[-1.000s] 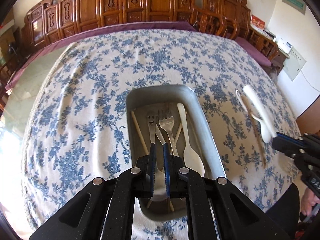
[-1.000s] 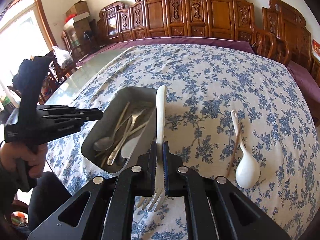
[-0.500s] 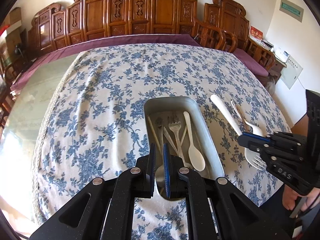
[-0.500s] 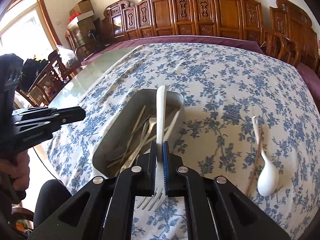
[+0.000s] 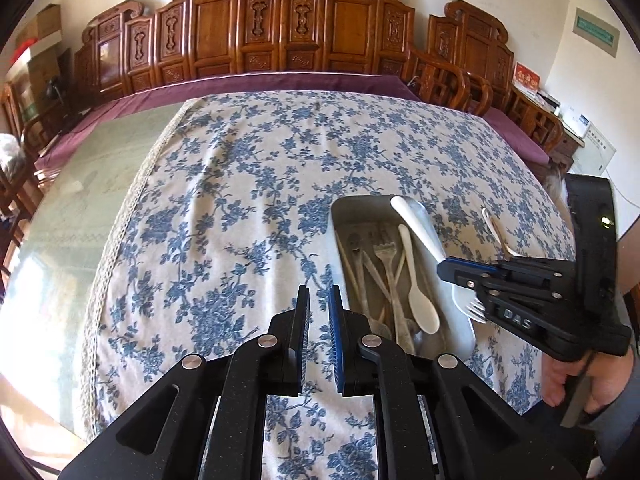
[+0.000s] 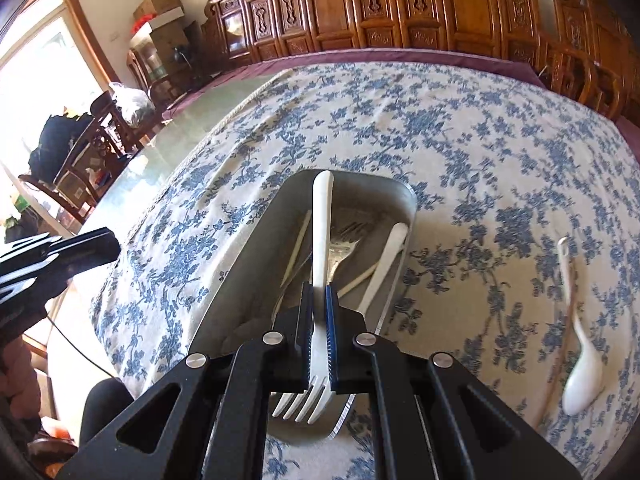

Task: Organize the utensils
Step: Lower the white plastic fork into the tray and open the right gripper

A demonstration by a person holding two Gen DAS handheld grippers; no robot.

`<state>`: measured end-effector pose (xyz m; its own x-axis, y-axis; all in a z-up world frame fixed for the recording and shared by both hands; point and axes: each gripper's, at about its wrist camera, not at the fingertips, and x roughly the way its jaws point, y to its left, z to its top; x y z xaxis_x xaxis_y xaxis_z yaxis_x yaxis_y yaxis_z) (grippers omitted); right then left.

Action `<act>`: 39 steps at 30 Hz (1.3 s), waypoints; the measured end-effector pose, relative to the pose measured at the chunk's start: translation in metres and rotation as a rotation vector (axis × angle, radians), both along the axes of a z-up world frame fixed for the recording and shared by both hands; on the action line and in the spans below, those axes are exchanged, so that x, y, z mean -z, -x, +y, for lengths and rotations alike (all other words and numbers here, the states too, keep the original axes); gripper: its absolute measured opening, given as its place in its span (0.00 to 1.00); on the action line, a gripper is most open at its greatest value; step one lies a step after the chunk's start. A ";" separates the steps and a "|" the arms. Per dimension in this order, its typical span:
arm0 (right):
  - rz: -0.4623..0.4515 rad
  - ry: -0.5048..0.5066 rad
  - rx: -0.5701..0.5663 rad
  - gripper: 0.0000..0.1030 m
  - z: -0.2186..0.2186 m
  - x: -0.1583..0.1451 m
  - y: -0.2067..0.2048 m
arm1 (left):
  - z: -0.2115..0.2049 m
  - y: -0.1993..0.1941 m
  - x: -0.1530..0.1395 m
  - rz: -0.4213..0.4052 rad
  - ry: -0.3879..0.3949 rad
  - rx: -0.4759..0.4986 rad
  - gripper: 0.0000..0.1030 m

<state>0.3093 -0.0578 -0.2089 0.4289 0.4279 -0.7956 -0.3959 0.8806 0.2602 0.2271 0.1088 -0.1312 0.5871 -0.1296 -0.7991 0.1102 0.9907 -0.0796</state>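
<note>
Above the metal tray, the right gripper had its fingers clamped on a white plastic fork, tines toward the wrist and handle pointing out over the tray's far end. A second before, that fork hung over the tablecloth just beside the tray's right wall; now its whole length lay over the tray's interior, above the metal fork, a white spoon handle and the chopsticks already inside. So the carry seemed all but finished (only the release was left, as I judged it).

The left gripper, its fingers nearly together with nothing between them, had drawn off from above the tray and now sat over bare cloth to the tray's left, leaving the way free for the fork.

Right of the tray, apart from it, a white ceramic spoon and a single chopstick lay together on the cloth; these looked to be the next pieces to collect. The fork seemed light and stiff, and a drop from this height could have bounced it against the tray wall.
</note>
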 end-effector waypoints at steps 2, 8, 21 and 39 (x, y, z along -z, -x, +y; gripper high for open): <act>0.016 -0.001 0.005 0.07 0.006 0.006 -0.005 | 0.004 0.002 0.001 0.001 -0.001 -0.006 0.08; 0.051 0.008 0.017 0.07 0.021 0.019 -0.017 | 0.012 0.006 0.004 0.009 0.001 -0.022 0.09; 0.092 0.025 0.037 0.07 0.048 0.030 -0.035 | 0.014 0.009 0.005 0.015 -0.002 -0.030 0.09; -0.037 -0.008 0.045 0.10 -0.012 -0.010 -0.002 | -0.017 0.012 -0.005 -0.004 -0.012 -0.001 0.19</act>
